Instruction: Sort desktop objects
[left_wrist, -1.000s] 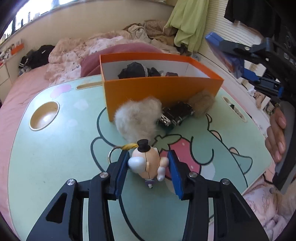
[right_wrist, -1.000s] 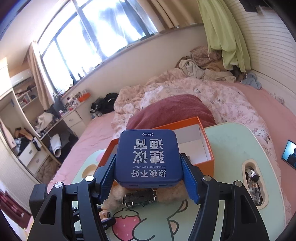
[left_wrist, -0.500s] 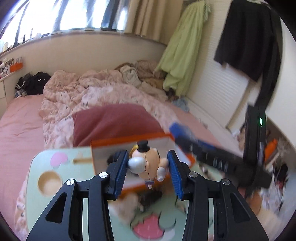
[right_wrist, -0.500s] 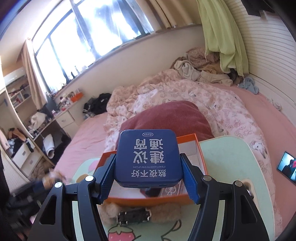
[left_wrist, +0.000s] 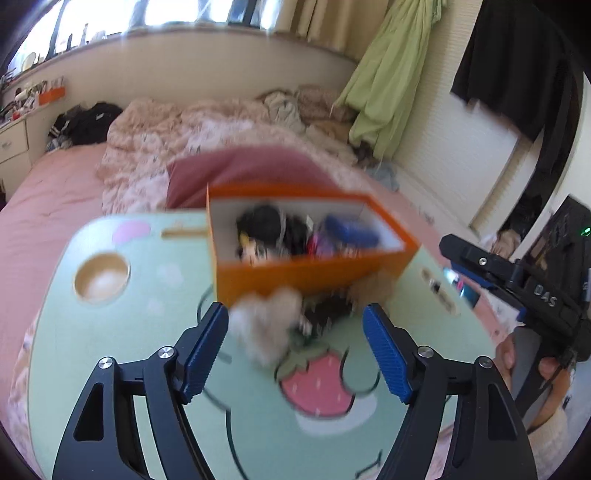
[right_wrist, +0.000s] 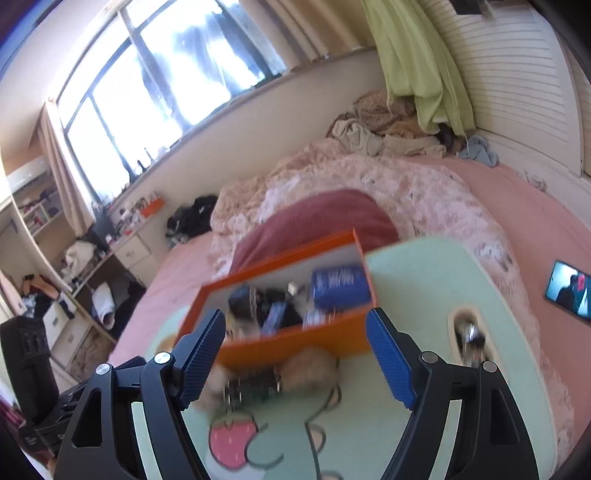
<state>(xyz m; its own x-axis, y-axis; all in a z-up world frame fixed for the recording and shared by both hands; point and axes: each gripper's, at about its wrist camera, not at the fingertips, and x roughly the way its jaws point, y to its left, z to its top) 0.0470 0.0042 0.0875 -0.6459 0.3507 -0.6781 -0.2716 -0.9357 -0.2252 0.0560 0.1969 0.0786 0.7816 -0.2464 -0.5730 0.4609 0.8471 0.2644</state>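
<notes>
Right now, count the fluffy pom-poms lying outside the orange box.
2: a white pom-pom near the orange box front's left end, a tan pom-pom at its right. Others may be hidden.

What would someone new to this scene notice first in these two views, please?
The bright orange cardboard box on the mint-green cartoon lap table stands out first, crammed with dark items and a navy blue rectangular tin. In front of it lie fluffy beige pompoms, and both the left tool and right tool are open and empty.

The orange box (left_wrist: 306, 273) looks like matt cardboard, white inside. Just in front of it lie fluffy fur balls (left_wrist: 266, 328). The table (left_wrist: 110, 332) beneath is smooth, printed.
</notes>
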